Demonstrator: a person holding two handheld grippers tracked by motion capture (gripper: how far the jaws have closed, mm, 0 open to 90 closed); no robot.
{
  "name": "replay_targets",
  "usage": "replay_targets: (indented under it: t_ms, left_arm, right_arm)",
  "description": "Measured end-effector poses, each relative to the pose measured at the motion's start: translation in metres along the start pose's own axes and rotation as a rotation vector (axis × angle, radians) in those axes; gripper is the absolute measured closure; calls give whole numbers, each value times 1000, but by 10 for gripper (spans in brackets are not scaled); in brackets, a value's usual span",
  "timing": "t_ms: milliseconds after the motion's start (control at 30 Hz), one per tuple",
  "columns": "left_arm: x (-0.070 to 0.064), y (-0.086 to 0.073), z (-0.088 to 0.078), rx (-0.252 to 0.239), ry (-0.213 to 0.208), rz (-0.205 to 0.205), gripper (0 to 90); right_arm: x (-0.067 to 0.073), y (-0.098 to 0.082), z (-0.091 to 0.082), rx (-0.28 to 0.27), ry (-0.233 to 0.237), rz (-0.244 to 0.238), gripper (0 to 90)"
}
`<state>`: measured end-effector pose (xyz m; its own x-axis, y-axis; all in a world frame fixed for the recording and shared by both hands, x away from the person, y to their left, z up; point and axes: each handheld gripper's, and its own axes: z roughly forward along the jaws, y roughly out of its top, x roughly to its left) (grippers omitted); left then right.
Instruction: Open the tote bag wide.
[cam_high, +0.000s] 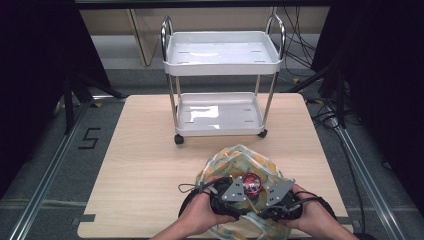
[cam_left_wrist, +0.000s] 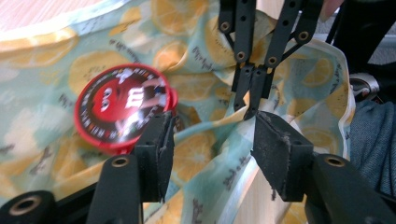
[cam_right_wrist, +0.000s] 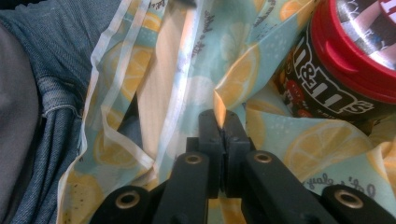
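Note:
A lemon-print cloth bag (cam_high: 235, 157) lies at the table's front edge, with a red-lidded candy tub (cam_high: 251, 184) standing in its mouth. My right gripper (cam_high: 274, 195) is at the tub's right. In the right gripper view, that gripper (cam_right_wrist: 223, 122) is shut on a fold of the bag's rim (cam_right_wrist: 219, 105), with the tub (cam_right_wrist: 345, 60) up at the right. My left gripper (cam_high: 231, 192) is at the tub's left. In the left gripper view, it (cam_left_wrist: 212, 140) stands open with bag cloth (cam_left_wrist: 196, 46) running between its pads, untouched by them. The tub's lid (cam_left_wrist: 123, 105) lies just left of them. The right gripper (cam_left_wrist: 252, 100) pinches the hem beyond.
A white two-tier cart (cam_high: 220, 67) on castors stands on the far half of the wooden table (cam_high: 150, 150), with bare shelves. Dark curtains flank the table, and cables run across the floor at the right. A person's denim-clad lap (cam_right_wrist: 51, 70) is close behind the bag.

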<state>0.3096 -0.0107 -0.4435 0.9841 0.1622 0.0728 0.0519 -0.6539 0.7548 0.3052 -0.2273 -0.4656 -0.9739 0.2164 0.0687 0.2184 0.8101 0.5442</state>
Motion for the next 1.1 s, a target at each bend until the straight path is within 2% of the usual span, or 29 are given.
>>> replay_targets:
  t_ms: [167,200,233,300,367,400,433,500,633,700,800,867,900,967,1000,1100]
  left_arm:
    - [2,2,12,17,-17,74,435]
    - [3,1,13,21,-23,77,424]
    - [4,1,15,23,-20,96,423]
    - [4,1,15,20,-18,104,420]
    - [4,1,16,23,-20,141,418]
    - [4,2,17,27,-36,150,418]
    - [-1,0,18,48,-41,127,425]
    - [-2,-1,20,53,-52,130,441]
    - [-2,-1,25,63,-54,169,471]
    - [-1,-2,27,84,-46,193,501]
    - [0,-3,29,90,-60,196,529]
    - [0,-3,29,99,-55,204,594]
    - [1,-4,29,102,-53,209,594]
    - [3,-6,29,109,-52,200,646]
    - [3,-7,29,111,-51,193,702]
    - [4,-11,25,127,-51,156,748]
  right_arm:
    - [1,0,1,2,1,5,892]
    - [1,0,1,2,-1,8,889]
    - [1,0,1,0,-1,7,888]
    - [2,0,1,0,-2,7,888]
    - [2,0,1,0,-3,6,886]
    - [2,0,1,0,-3,6,886]
    - [2,0,0,-2,-2,7,885]
    - [3,0,0,0,-2,4,883]
    - [3,0,0,-1,-1,-3,883]
    - [4,0,-1,-2,-2,-4,881]
    - [5,0,0,-3,-1,-10,880]
    - [5,0,0,-4,-3,-18,880]
    - [6,1,-1,-1,-3,-16,879]
    - [6,1,-1,-7,-1,-18,877]
    - [6,1,-2,-11,1,-19,877]
    - [6,1,-3,-17,1,-13,873]
